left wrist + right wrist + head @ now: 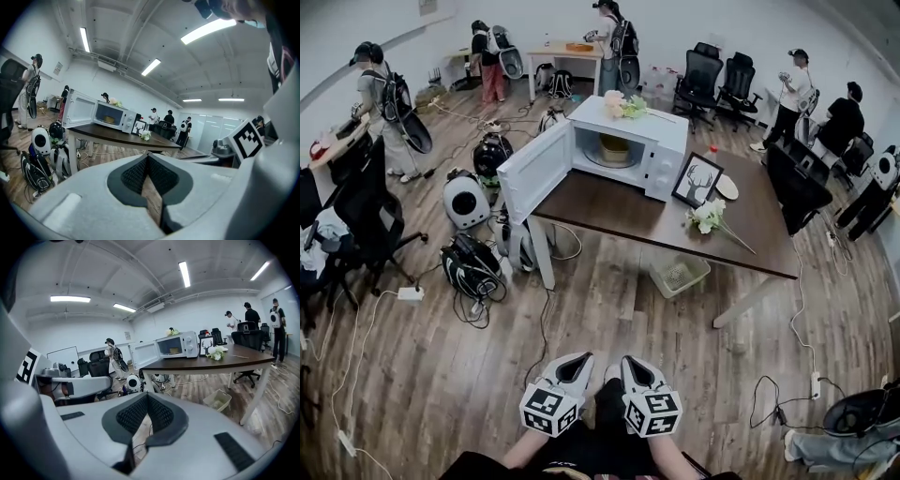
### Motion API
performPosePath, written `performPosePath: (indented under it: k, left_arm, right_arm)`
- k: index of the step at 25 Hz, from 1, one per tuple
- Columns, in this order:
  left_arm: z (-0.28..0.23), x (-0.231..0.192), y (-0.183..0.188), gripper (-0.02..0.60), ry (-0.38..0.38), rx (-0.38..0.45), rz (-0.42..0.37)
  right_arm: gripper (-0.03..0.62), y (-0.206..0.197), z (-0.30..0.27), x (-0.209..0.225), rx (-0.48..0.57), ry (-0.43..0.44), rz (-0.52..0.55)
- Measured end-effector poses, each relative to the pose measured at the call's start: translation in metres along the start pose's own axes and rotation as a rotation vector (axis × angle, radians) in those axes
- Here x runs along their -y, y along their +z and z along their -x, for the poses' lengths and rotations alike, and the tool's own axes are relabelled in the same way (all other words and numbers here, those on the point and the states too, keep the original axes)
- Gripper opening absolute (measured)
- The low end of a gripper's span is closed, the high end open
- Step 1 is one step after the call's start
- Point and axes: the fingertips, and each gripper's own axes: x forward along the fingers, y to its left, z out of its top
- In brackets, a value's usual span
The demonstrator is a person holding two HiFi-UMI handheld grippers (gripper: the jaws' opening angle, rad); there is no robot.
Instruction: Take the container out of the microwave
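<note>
Two grippers hang low at the bottom centre of the head view, well apart from the table point(619, 211). The left gripper point(580, 359) and the right gripper point(631, 361) each have their jaws pressed together with nothing between them, and each gripper's own view shows the same.

None of the lifting is done yet. The microwave point(664, 157) stands at the upper middle of the frame, on the table's far left corner. Its door point(534, 171) is already swung wide toward the left, so that step needs no doing. The container point(614, 150), a yellowish bowl-like vessel, sits untouched inside the open cavity.

By my reading the task is at its very start. The person has to close the gap to the table, spread the jaws of one gripper and reach into the cavity. Then they must take the container by its rim or wall and draw it out clear of the door.
</note>
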Motion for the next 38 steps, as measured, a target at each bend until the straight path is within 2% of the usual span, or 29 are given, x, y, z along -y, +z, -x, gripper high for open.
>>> performPosePath:
  k: [6, 11, 16, 23, 27, 35, 38]
  left_arm:
    - [-0.04, -0.03, 0.02, 0.009, 0.082, 0.027, 0.025]
    - [-0.086, -0.044, 0.039, 0.009, 0.115, 0.046, 0.037]
    - [-0.126, -0.054, 0.053, 0.009, 0.152, 0.062, 0.033]
    - [-0.165, -0.062, 0.061, 0.009, 0.212, 0.074, 0.049]
    - [-0.184, -0.059, 0.063, 0.009, 0.229, 0.066, 0.051]
    - [-0.212, -0.055, 0.071, 0.009, 0.231, 0.061, 0.033]
    - [-0.218, -0.057, 0.073, 0.009, 0.234, 0.053, 0.028]
  right_arm:
    - [0.008, 0.034, -0.048, 0.025, 0.001, 0.065, 0.054]
    - [0.008, 0.065, -0.081, 0.055, 0.011, 0.106, 0.084]
    - [0.008, 0.075, -0.108, 0.087, -0.011, 0.143, 0.066]
    - [0.008, 0.093, -0.132, 0.112, -0.019, 0.213, 0.102]
    - [0.008, 0.094, -0.14, 0.125, -0.031, 0.257, 0.077]
    - [0.008, 0.102, -0.149, 0.151, -0.026, 0.252, 0.076]
    - [0.008, 0.104, -0.155, 0.151, -0.03, 0.285, 0.023]
